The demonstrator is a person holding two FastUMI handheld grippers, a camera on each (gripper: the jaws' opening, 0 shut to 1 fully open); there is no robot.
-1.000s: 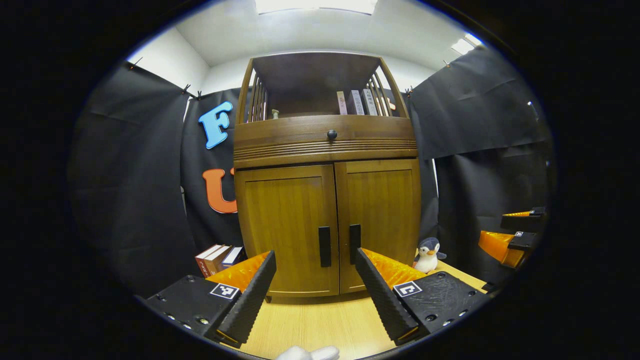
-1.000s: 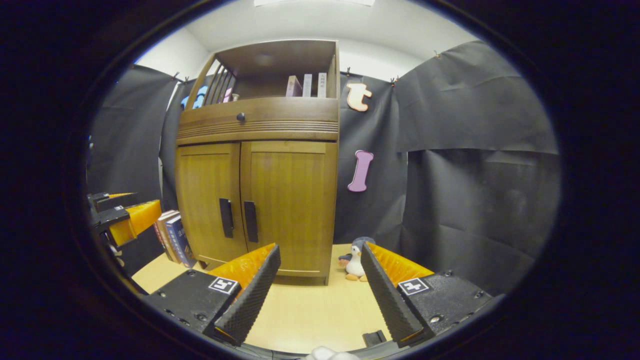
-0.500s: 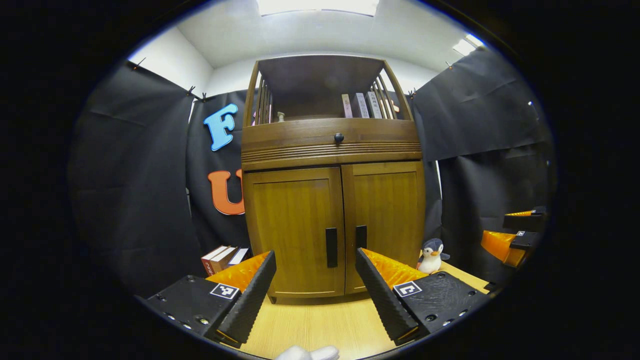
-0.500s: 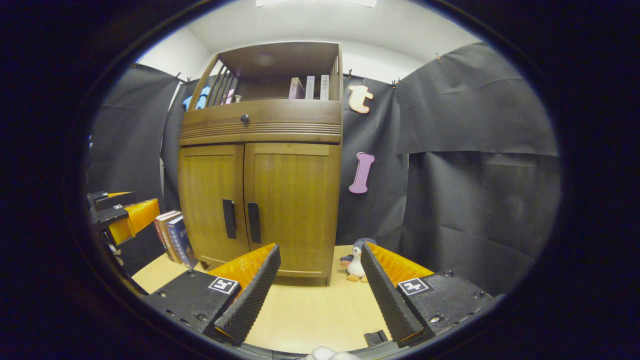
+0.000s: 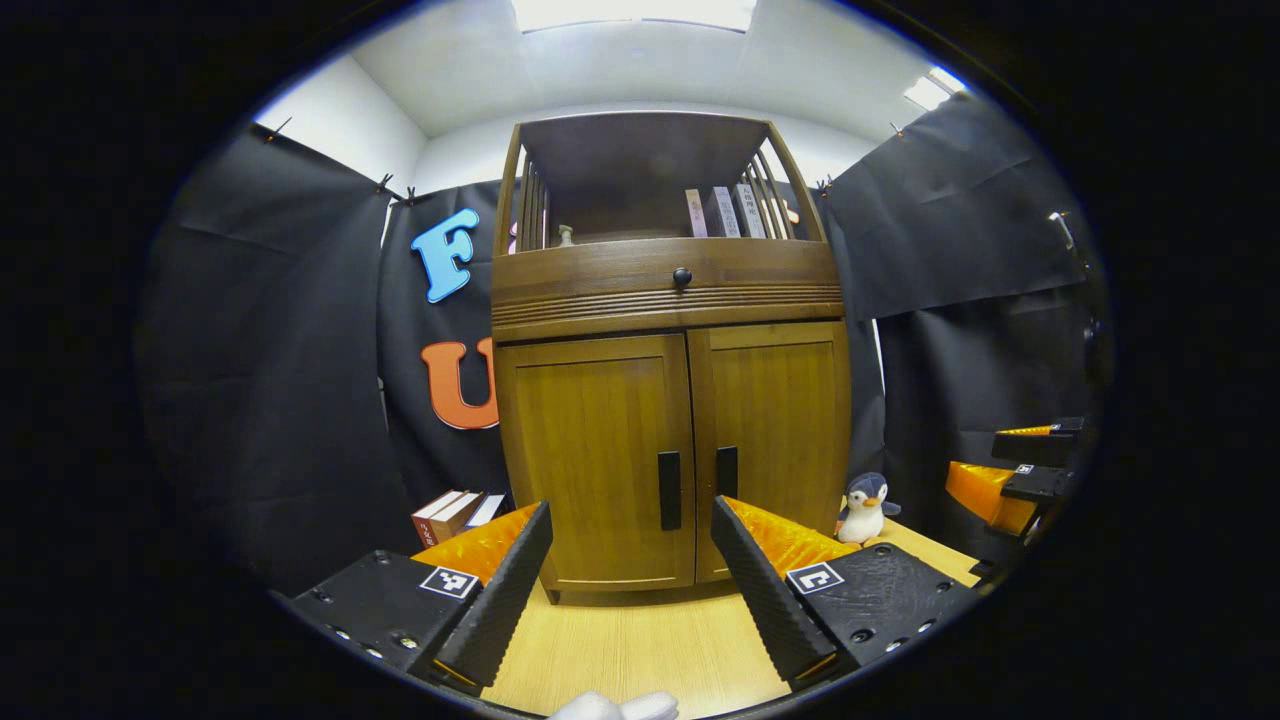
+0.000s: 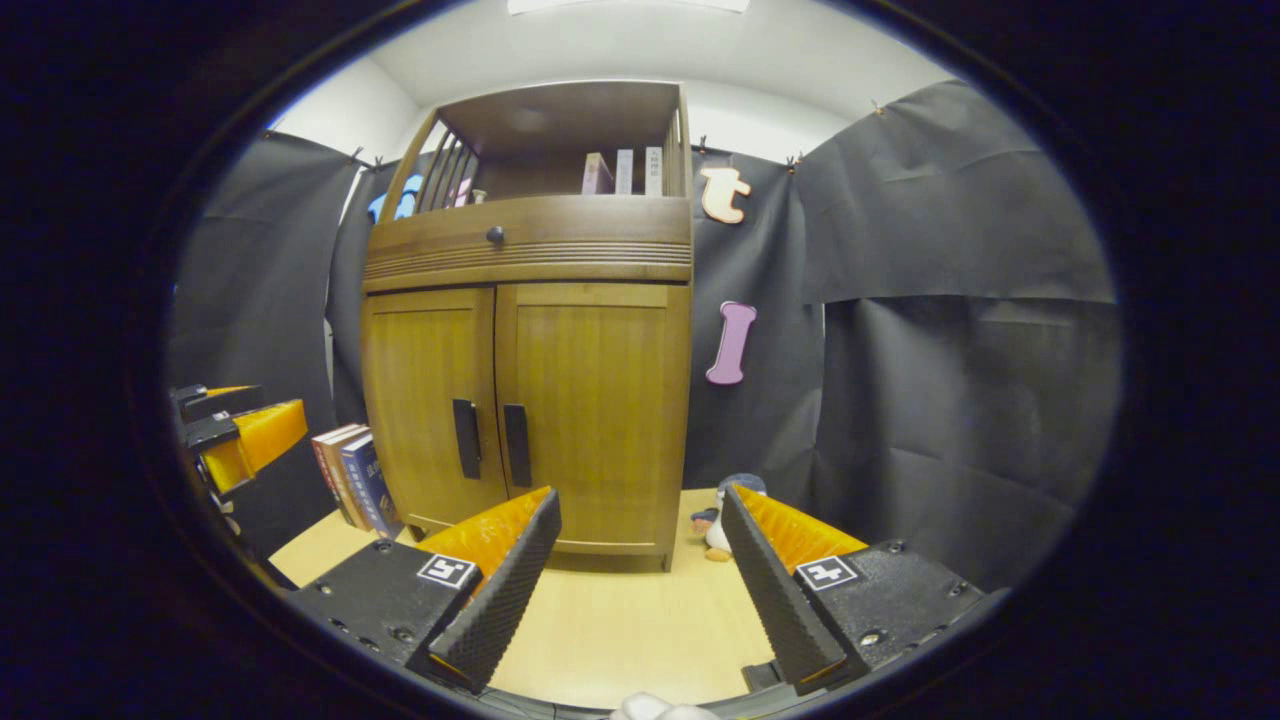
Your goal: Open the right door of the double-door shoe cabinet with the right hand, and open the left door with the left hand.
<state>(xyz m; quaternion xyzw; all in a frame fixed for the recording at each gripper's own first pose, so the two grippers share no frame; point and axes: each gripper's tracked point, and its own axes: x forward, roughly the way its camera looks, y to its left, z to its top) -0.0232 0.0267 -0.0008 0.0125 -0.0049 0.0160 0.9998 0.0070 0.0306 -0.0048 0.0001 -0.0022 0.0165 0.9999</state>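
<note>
Left gripper view: tall brown wooden double-door shoe cabinet (image 5: 668, 400) stands upright on the light wood tabletop (image 5: 640, 650), facing the camera head-on, long axis vertical. Left door (image 5: 598, 460) and right door (image 5: 775, 430) both closed, black vertical bar handles (image 5: 669, 490) side by side at the centre seam. Left gripper (image 5: 630, 575) jaws wide apart, holding nothing, well short of the cabinet. Right gripper (image 5: 1020, 470) at far right edge, its jaw state unclear from here. Stacked books (image 5: 455, 512) left of the cabinet, small plush penguin (image 5: 862, 508) right of it.

Right gripper view: same cabinet (image 6: 530, 390) seen angled from its right, so its plain side panel faces here. Right gripper (image 6: 640, 580) jaws spread wide, empty. Left gripper (image 6: 235, 440) at left edge, near the books (image 6: 350, 480). Penguin (image 6: 715, 525) partly hidden behind the right finger.
</note>
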